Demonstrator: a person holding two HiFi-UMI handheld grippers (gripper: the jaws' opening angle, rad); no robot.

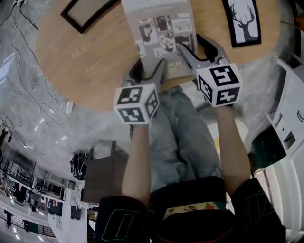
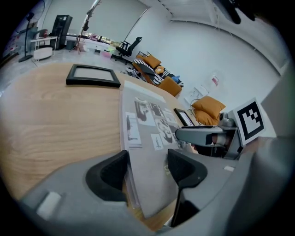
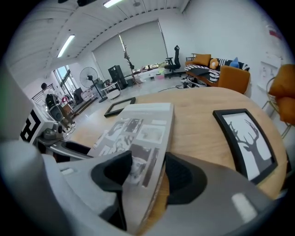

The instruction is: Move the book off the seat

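Observation:
A grey book (image 1: 161,28) with black-and-white pictures on its cover lies flat on the round wooden table (image 1: 85,61), its near edge reaching past the table's rim. My left gripper (image 1: 148,71) is open at the book's near left corner. In the left gripper view the book (image 2: 147,120) runs between the wide jaws of that gripper (image 2: 146,170), with gaps at the pads. My right gripper (image 1: 192,43) stands open over the book's right edge. In the right gripper view that edge of the book (image 3: 138,124) passes between the spread jaws of this gripper (image 3: 138,173).
A black picture frame (image 1: 88,12) lies on the table at the far left, and a framed deer print (image 1: 243,21) lies at the far right. Below the table's rim are the person's legs, a brown seat (image 1: 102,173), floor cables and white furniture (image 1: 289,118).

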